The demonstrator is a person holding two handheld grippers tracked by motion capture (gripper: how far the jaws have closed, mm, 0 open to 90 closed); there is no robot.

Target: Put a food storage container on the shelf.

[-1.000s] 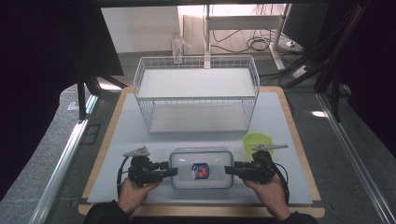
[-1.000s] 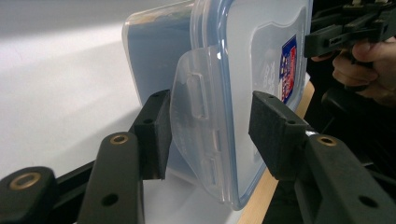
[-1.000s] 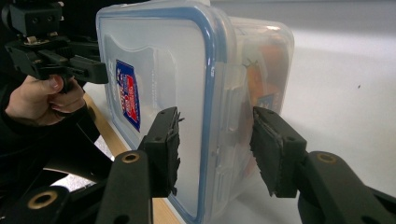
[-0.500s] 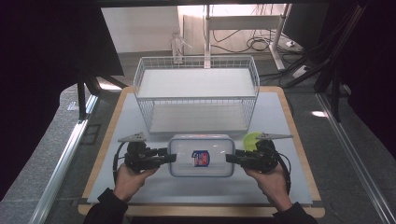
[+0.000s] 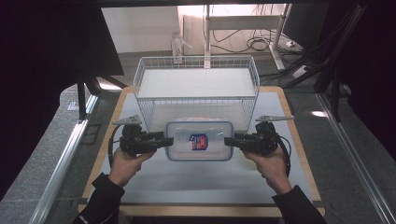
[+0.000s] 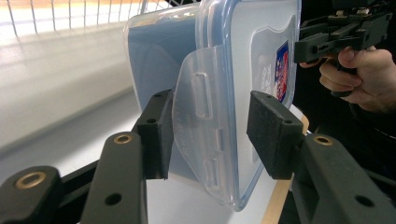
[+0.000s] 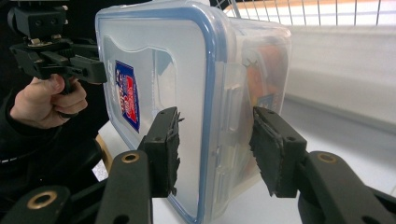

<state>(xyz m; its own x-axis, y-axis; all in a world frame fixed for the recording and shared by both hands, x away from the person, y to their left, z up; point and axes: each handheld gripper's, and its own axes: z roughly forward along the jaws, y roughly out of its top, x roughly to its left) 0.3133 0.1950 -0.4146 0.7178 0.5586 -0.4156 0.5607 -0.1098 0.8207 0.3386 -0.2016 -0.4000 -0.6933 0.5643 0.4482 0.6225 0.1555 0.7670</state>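
Note:
A clear plastic container [image 5: 200,140] with a blue-rimmed lid and a red and blue label hangs above the table, just in front of the white wire basket [image 5: 196,99]. My left gripper [image 5: 169,140] is shut on its left end and my right gripper [image 5: 228,141] on its right end. In the left gripper view my left gripper [image 6: 212,126] has its jaws on either side of the container [image 6: 159,51], over a lid clasp. In the right gripper view my right gripper [image 7: 215,140] clamps the container [image 7: 159,56] at its other clasp. Orange contents show through the wall.
The wire basket stands at the back of the white mat on a wooden board [image 5: 299,154]. A metal rail [image 5: 65,163] runs along the left. Cables and a desk frame [image 5: 261,42] lie beyond the table.
Both hands have lifted the container off the mat and carried it away from the person, toward the wire basket. A yellow-green thing beside the right gripper has gone out of sight.

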